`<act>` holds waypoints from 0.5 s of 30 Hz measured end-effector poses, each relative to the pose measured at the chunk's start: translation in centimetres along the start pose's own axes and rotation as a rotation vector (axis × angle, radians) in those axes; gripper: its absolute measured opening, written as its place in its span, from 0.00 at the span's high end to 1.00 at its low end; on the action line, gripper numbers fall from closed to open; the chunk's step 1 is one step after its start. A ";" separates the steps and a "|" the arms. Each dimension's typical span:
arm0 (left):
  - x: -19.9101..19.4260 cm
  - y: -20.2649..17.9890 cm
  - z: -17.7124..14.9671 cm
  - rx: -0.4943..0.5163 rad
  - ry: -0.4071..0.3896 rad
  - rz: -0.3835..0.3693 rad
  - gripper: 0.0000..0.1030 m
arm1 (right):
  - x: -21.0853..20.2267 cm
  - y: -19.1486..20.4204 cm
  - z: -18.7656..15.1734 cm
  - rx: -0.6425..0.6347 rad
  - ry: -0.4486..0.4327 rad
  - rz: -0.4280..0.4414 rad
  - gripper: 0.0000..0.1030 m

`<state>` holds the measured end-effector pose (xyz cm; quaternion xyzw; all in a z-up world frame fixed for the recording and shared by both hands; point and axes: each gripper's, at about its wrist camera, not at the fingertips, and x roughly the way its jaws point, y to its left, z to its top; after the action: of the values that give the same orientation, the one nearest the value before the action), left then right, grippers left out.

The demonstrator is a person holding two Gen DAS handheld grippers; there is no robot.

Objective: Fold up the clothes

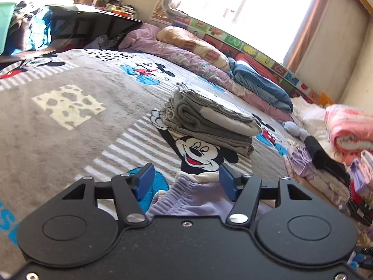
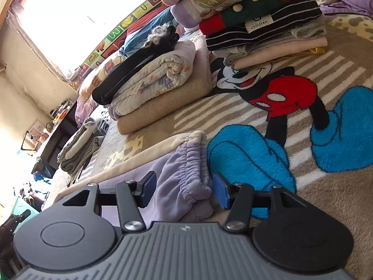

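Right wrist view: my right gripper (image 2: 184, 190) stands with its jaws apart on either side of the bunched elastic waistband of the lilac trousers (image 2: 186, 170), which lie flat on the blanket (image 2: 326, 210) right in front of me. In the left wrist view my left gripper (image 1: 186, 179) is likewise spread, hovering at the other gathered edge of the garment (image 1: 186, 193), nothing pinched yet.

To do this well, I judge both claws should close on all the layers of the band, then lift evenly so the fold lands square.

Farther off sit a folded grey stack (image 1: 205, 121), a quilt roll (image 2: 158, 81) and a pile of folded clothes (image 2: 261, 23). The only container I see is a green bin (image 1: 5, 23) at far left, its contents hidden.
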<state>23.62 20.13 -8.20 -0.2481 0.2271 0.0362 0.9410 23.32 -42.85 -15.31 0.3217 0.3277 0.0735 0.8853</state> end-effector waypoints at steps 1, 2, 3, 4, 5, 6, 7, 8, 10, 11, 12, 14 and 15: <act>-0.1 0.4 -0.2 -0.020 0.004 -0.004 0.42 | 0.0 0.1 -0.4 -0.007 -0.013 -0.005 0.48; 0.0 0.7 -0.3 -0.026 0.013 -0.005 0.42 | 0.0 0.2 -0.7 -0.011 -0.026 -0.012 0.48; 0.4 0.9 -0.4 -0.030 0.019 0.014 0.42 | -0.1 0.2 -0.9 -0.008 -0.041 -0.025 0.48; 0.7 1.1 -0.5 -0.037 0.023 0.038 0.42 | -0.1 0.2 -1.1 -0.003 -0.057 -0.035 0.49; 0.9 1.3 -0.6 -0.050 0.027 0.055 0.42 | -0.1 0.2 -1.3 0.007 -0.072 -0.038 0.52; 1.2 1.7 -0.7 -0.068 0.032 0.058 0.42 | -0.1 0.1 -1.4 0.015 -0.086 -0.040 0.53; 1.4 1.9 -0.8 -0.081 0.038 0.055 0.42 | -0.1 0.2 -1.5 0.013 -0.093 -0.040 0.54; 1.7 1.9 -0.8 -0.084 0.048 0.050 0.42 | 0.0 0.3 -1.6 0.005 -0.098 -0.042 0.54; 2.3 1.4 -1.1 -0.044 0.070 0.041 0.42 | 0.2 0.7 -1.8 -0.020 -0.101 -0.054 0.56; 2.7 1.0 -1.3 -0.024 0.084 0.044 0.43 | 0.3 0.8 -1.9 -0.028 -0.102 -0.055 0.63; 3.0 0.7 -1.5 -0.003 0.099 0.047 0.43 | 0.4 0.9 -2.0 -0.036 -0.105 -0.060 0.66; 4.0 0.2 -2.4 0.040 0.141 0.050 0.55 | 0.2 1.2 -2.2 -0.060 -0.124 -0.082 0.73; 4.5 -0.4 -3.0 0.103 0.153 0.076 0.70 | 0.1 1.4 -2.3 -0.072 -0.134 -0.090 0.75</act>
<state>26.51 18.10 -12.40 -0.1927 0.3090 0.0409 0.9304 22.10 -40.57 -15.83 0.2787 0.2788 0.0238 0.9187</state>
